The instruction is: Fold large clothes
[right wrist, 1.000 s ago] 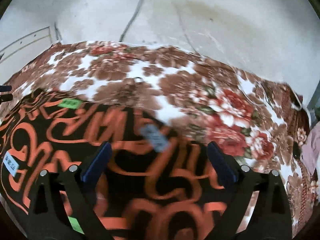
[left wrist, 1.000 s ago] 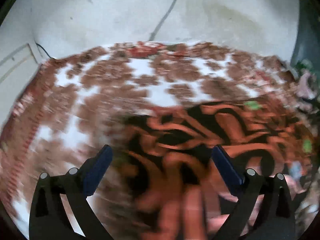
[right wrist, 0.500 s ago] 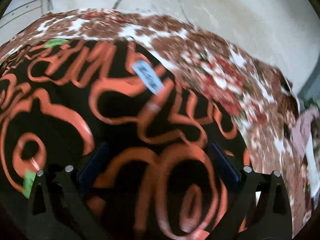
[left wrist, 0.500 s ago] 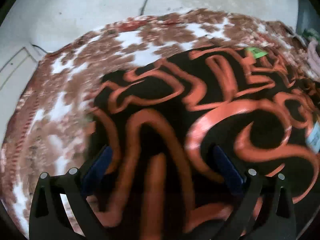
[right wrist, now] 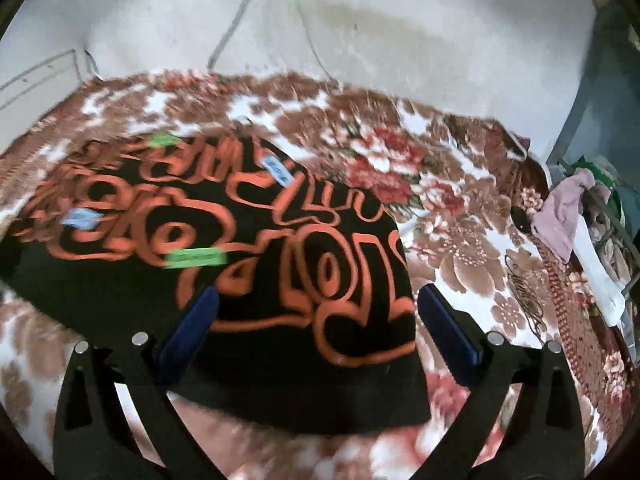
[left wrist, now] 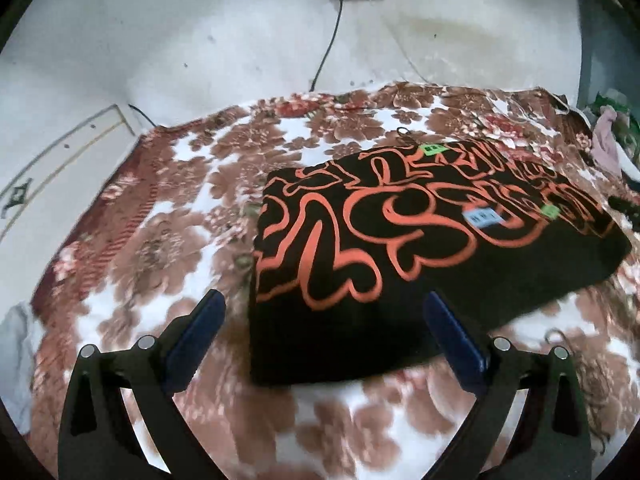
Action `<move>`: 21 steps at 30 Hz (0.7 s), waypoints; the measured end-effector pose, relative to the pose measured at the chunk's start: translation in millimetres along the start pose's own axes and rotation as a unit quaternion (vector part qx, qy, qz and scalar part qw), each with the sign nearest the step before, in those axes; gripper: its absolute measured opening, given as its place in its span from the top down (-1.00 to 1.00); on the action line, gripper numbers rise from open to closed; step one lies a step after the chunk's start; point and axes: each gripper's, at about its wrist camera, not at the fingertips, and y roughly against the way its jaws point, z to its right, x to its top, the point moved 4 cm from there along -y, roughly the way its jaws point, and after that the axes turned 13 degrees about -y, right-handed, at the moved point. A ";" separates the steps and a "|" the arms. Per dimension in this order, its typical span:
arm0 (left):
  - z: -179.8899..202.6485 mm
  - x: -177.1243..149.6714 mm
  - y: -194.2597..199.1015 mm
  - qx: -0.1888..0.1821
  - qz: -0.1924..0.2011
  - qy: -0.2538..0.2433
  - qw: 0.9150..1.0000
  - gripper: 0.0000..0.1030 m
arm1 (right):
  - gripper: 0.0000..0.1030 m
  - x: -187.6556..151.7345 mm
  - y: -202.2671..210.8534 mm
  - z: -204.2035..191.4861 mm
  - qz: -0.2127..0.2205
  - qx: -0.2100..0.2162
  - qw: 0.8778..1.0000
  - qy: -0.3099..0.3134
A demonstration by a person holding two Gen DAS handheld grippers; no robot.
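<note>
I am holding my left gripper (left wrist: 323, 322) spread wide and empty above the near left corner of the black garment (left wrist: 400, 248), which is lying flat as a folded rectangle on the plush floral blanket (left wrist: 168, 248). Orange looping lettering is covering its smooth cloth (small green and blue tags dot it). My right gripper (right wrist: 318, 318) is likewise gaping, clasping nothing, over the near right corner.

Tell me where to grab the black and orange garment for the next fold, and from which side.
Probably pinch the black and orange garment at its two near corners, coming in low from the near edge. It lies flat as a rectangle on the floral blanket, and the open left claw and right claw each already face a near corner.
</note>
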 end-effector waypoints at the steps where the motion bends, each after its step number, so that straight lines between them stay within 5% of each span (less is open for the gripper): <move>1: 2.5 -1.1 6.4 0.002 0.004 -0.001 1.000 -0.89 | -0.90 -3.4 10.7 -5.1 0.005 0.003 1.000 0.004; 10: 35.8 -15.1 62.4 0.011 0.043 0.012 0.999 -0.89 | -0.91 -20.6 73.3 -39.7 0.035 0.044 0.998 0.004; 21: 32.3 -28.3 63.7 0.009 0.062 0.058 0.996 -0.89 | -0.91 -7.9 46.3 -70.9 0.039 0.068 0.997 -0.020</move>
